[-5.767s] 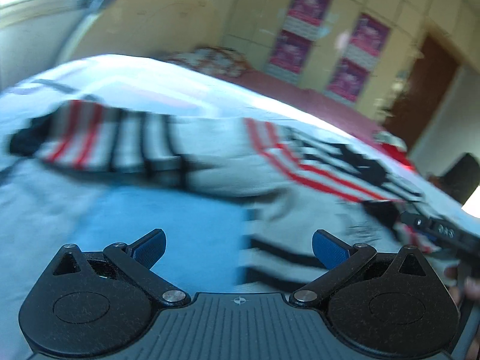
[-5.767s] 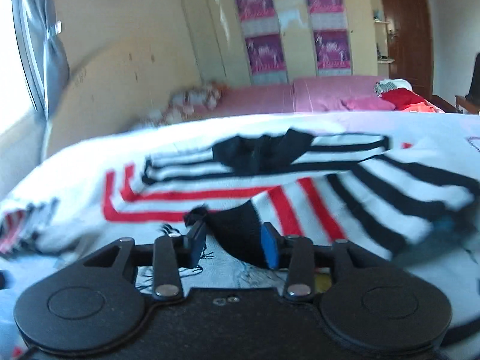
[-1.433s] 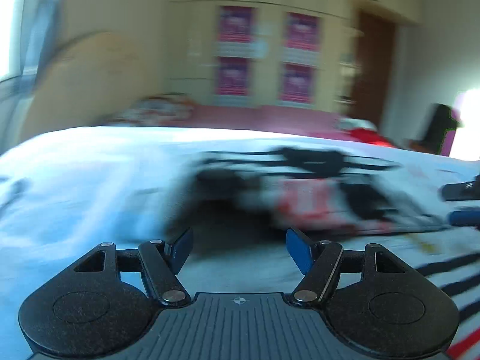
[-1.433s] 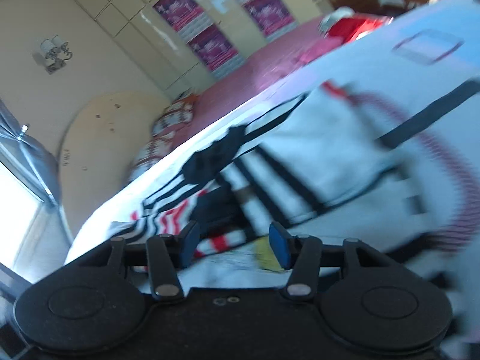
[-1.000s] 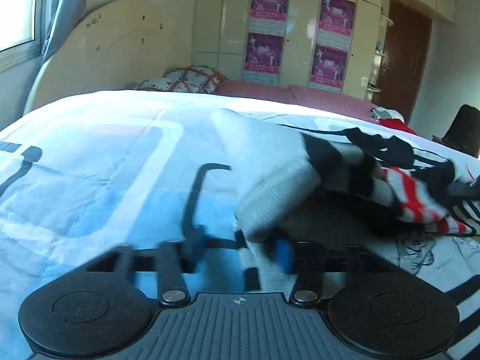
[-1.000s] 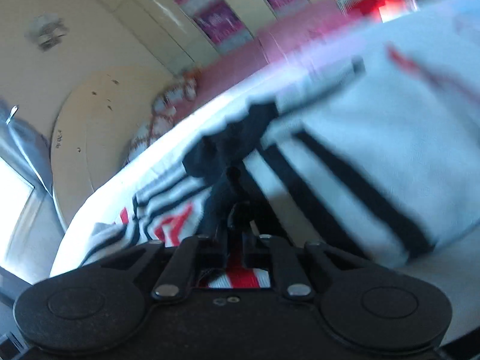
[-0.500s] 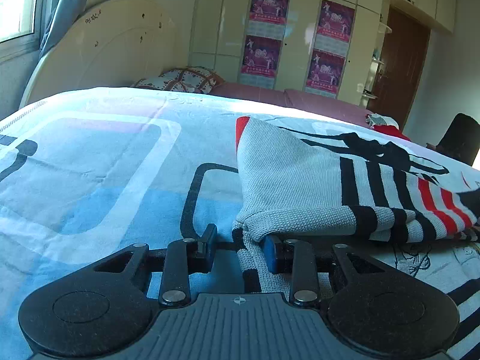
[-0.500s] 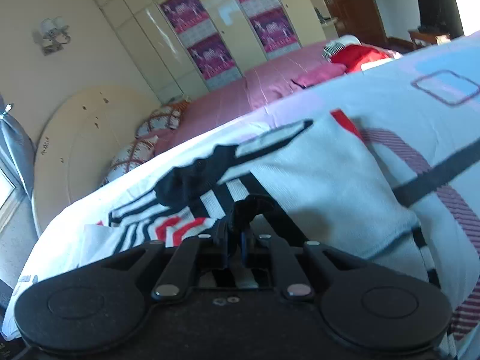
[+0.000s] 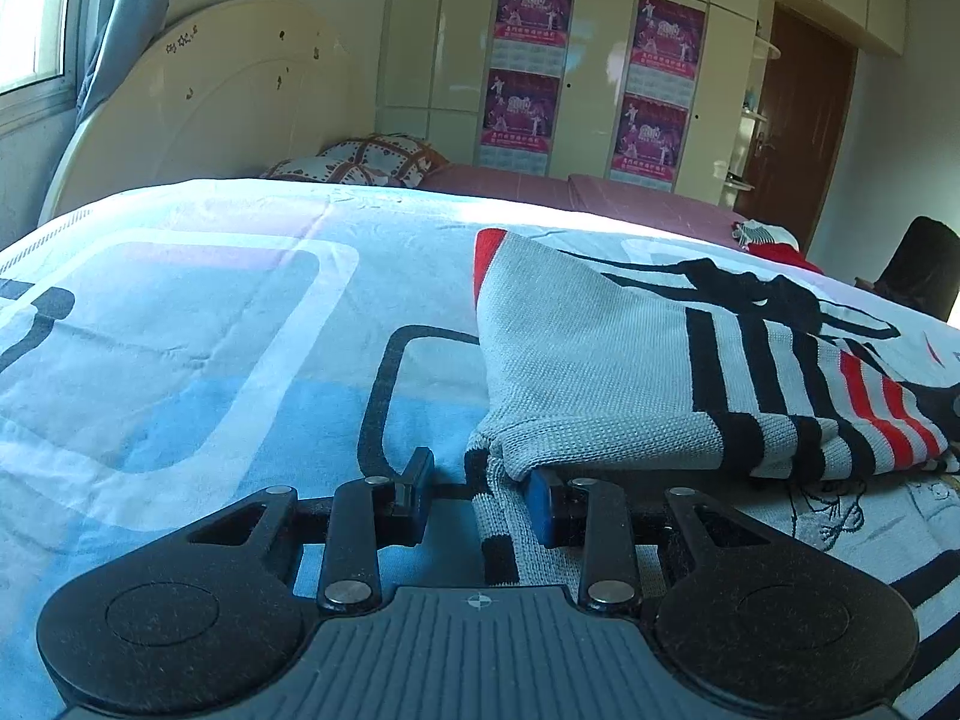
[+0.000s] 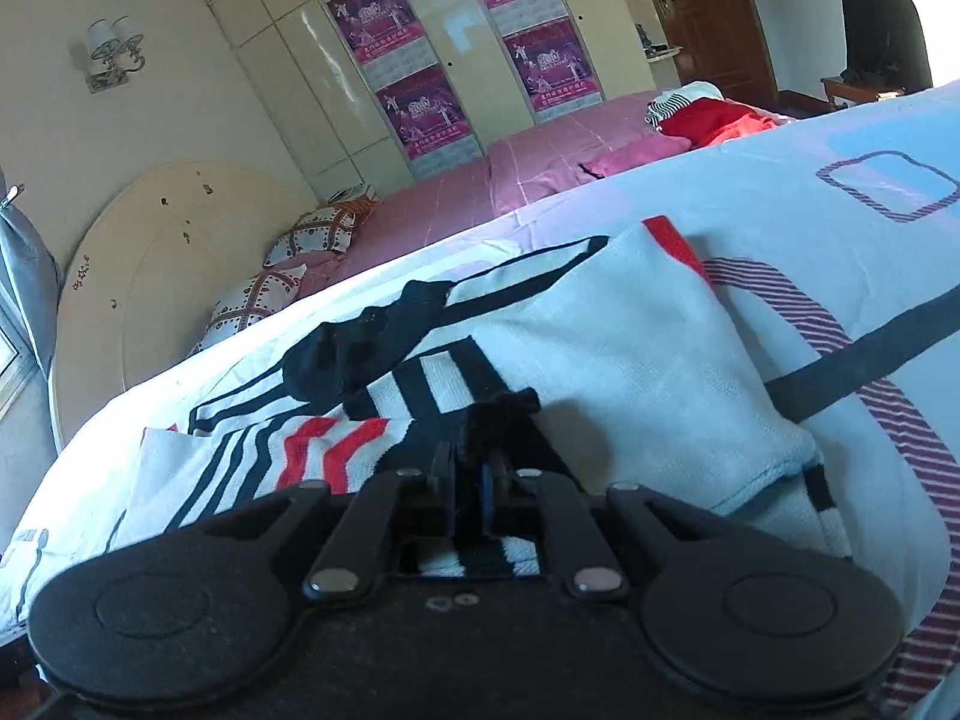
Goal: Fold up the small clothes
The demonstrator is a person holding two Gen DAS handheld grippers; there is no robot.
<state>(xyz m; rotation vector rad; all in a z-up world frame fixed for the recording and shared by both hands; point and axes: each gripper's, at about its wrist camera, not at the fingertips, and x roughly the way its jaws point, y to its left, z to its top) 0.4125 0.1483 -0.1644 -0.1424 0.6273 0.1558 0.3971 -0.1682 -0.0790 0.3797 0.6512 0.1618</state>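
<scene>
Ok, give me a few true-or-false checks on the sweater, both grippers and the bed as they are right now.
1. The right gripper is clamped on dark fabric of the sweater. True.
2. The left gripper has nothing between its fingers. False: a sweater edge lies there, against the blue pad.
3. The sweater is plain grey. False: it has black and red stripes.
4. The sweater lies on a patterned blue-and-white bedcover. True.

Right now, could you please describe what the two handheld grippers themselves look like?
Both look alike. The left gripper and right gripper are matte black, each with two rounded lobes bearing a circular disc, silver rivets on angled linkage bars, and blue-faced pads on the jaws. The left's base is ribbed, with a small crosshair mark. No cables or sleeves show.
</scene>
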